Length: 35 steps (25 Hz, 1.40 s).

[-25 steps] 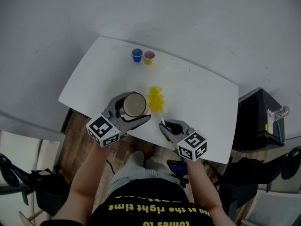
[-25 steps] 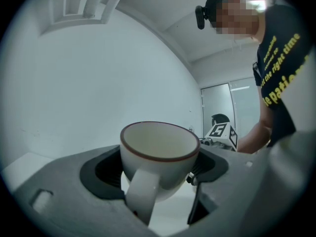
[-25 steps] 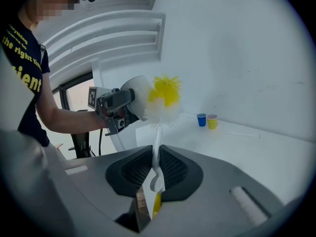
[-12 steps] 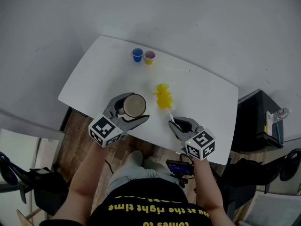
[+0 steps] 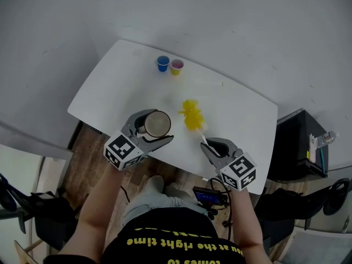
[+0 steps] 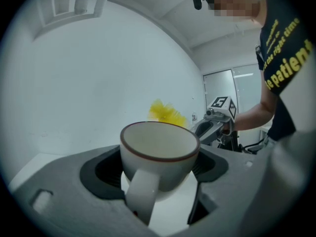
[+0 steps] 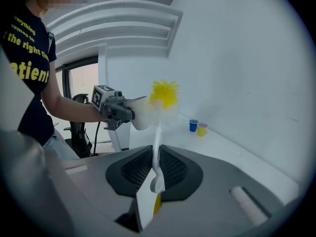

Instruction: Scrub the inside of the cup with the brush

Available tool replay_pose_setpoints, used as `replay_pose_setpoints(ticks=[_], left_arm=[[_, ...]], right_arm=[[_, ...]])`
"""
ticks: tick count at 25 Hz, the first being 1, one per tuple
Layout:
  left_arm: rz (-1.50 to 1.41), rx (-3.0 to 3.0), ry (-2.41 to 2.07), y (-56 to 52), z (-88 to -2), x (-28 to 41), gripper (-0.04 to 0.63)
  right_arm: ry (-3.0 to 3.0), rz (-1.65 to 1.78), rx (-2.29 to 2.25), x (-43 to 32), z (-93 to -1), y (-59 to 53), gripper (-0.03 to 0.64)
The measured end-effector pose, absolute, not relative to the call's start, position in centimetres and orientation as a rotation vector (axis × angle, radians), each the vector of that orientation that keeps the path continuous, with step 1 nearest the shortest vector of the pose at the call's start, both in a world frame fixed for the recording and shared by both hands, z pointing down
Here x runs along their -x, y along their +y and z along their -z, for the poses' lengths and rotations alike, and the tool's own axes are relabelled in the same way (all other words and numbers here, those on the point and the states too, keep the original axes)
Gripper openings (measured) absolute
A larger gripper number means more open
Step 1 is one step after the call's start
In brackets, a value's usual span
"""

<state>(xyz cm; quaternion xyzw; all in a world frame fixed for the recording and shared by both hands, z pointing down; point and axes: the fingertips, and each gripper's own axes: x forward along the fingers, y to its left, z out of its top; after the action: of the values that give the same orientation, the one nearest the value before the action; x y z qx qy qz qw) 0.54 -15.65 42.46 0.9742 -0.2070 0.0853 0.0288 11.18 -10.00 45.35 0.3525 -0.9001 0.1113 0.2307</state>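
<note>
A white cup [image 5: 158, 122] with a dark rim is held over the table's near edge, my left gripper [image 5: 155, 127] shut on its body. In the left gripper view the cup [image 6: 159, 154] sits between the pads with its handle toward the camera and its mouth tilted up. My right gripper [image 5: 212, 146] is shut on the white handle of a brush [image 7: 157, 152]. The brush's yellow bristles [image 5: 192, 114] point away from me, to the right of the cup and apart from it. In the right gripper view the bristles [image 7: 164, 94] stand in front of the cup [image 7: 143, 117].
A small blue cup [image 5: 163, 64] and a small pink-and-yellow cup [image 5: 176, 66] stand side by side at the far edge of the white table [image 5: 236, 109]. A black cabinet [image 5: 300, 147] stands to the right of the table. The person's legs are below the near edge.
My right gripper has carried the brush to the right and slightly up, so the bristles have drawn away from the cup's rim. The left gripper and the cup have hardly moved.
</note>
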Motion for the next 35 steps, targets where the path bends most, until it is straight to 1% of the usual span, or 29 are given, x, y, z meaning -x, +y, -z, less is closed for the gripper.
replay_pose_setpoints(ticks=[13, 18, 35], left_arm=[[-0.401, -2.956, -0.617, -15.2, -45.2, 0.2, 0.411], [-0.405, -2.951, -0.594, -14.9, -45.6, 0.0, 0.411], [-0.62, -2.948, -0.525, -13.8, -48.0, -1.4, 0.41]], right_arm=[[-2.335, -0.033, -0.854, -11.8, -43.9, -9.5, 0.052], [-2.298, 0.025, -0.818, -11.9, -43.2, -9.4, 0.052], [-2.089, 0.232, -0.64, -13.1, -42.5, -8.4, 0.052]])
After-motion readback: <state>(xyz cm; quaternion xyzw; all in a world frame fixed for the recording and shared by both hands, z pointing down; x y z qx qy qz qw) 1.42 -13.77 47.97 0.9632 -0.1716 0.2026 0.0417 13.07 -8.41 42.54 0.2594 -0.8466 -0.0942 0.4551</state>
